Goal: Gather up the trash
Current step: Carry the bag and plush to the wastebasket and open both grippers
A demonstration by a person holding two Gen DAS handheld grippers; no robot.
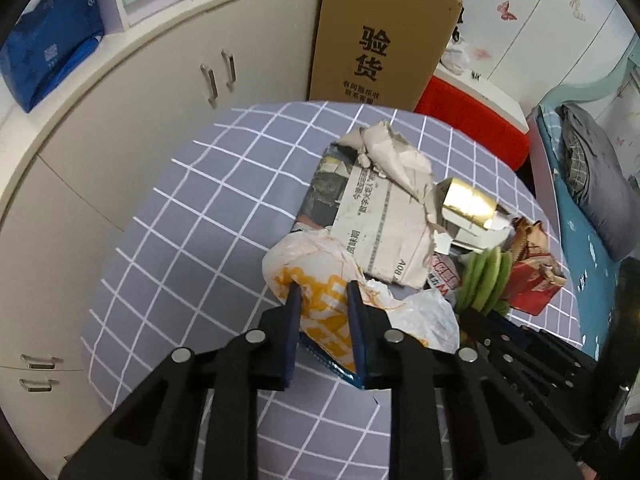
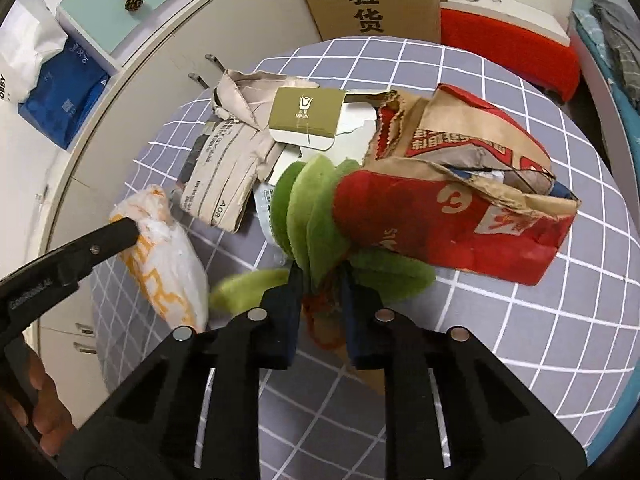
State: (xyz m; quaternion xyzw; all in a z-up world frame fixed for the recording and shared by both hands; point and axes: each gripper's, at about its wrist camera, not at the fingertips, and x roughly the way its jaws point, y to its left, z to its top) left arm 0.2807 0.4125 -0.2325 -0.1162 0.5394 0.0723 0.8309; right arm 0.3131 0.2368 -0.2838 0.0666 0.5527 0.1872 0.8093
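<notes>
Nearest in the left wrist view, the left claw (image 1: 323, 294) pinches a crumpled white plastic bag with orange print (image 1: 320, 280), its dark blue fingers (image 1: 294, 312) pressing the bag from both sides at the near edge of the trash pile. In the right wrist view, the right claw (image 2: 320, 276) is pressed together on the reddish base of a green fuzzy leaf-shaped thing (image 2: 312, 216), whose leaves fan out above the fingertips. All of this sits on a desk covered with a grey cloth crossed by white grid lines (image 2: 500, 320).

Just beyond the green leaves lies a torn red and brown paper bag (image 2: 460, 208), touching them on the right. To the left of it, a folded, torn newspaper (image 1: 380, 220) lies beside the plastic bag, with a flattened gold carton (image 2: 308, 114) resting against its far edge.

Past the desk's far edge a tall cardboard box with black printed characters (image 1: 380, 40) stands upright against cream cabinets (image 1: 160, 100); a red and white bin (image 1: 476, 120) is beside it. A bed with a grey pillow (image 1: 596, 184) is at the right.
</notes>
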